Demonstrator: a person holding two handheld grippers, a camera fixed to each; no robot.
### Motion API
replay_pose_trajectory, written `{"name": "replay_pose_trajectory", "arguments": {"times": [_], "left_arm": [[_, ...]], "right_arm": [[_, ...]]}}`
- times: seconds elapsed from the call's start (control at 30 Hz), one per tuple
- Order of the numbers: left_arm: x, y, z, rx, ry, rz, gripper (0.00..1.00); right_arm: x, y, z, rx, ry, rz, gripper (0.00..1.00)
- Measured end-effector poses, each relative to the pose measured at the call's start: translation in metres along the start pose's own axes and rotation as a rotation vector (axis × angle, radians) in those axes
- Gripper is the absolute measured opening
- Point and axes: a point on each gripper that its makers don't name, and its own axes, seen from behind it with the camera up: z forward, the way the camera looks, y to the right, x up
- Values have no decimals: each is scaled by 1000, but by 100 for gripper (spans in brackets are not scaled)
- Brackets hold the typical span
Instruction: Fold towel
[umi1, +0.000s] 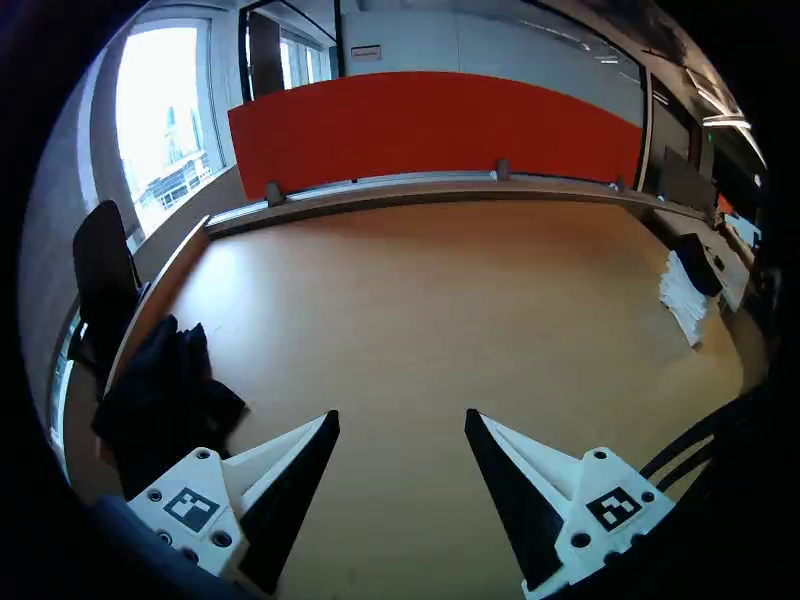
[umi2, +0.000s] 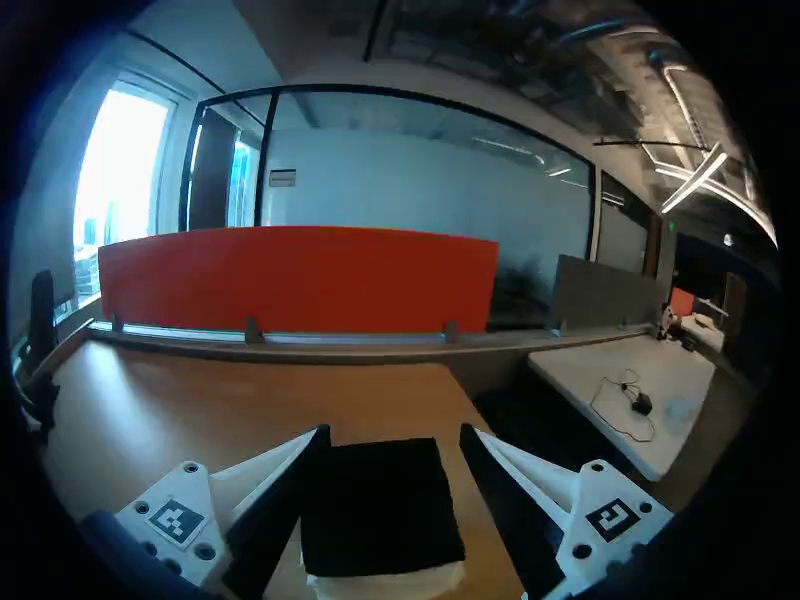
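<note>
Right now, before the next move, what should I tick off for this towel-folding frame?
1. The left tongs are open and empty: ok.
2. The right tongs are open, gripping nothing: ok.
3. The folded black towel lies flat on the white stack: ok.
4. There is bare desk ahead of the left tongs for folding: ok.
5. The dark crumpled cloth is on the desk, off to one side of the left tongs: ok.
6. Whether that cloth is one towel or several: cannot tell.

Both views look low across the desk (umi1: 420, 300) toward one red partition (umi1: 430, 125).
</note>
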Motion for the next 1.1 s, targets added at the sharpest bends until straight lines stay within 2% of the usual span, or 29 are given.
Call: {"name": "replay_pose_trajectory", "arguments": {"times": [0.17, 0.33, 0.77, 1.1], "left_arm": [[11, -9, -1, 19, 35, -8, 93], [28, -17, -2, 37, 85, -15, 94], [74, -35, -7, 71, 214, -26, 93], [98, -38, -12, 77, 291, -43, 93]], "right_arm": [[13, -9, 0, 7, 36, 6, 100], [24, -30, -1, 38, 69, 2, 100], [50, -102, -9, 144, 150, -5, 100], [55, -155, -20, 219, 165, 29, 100]]}}
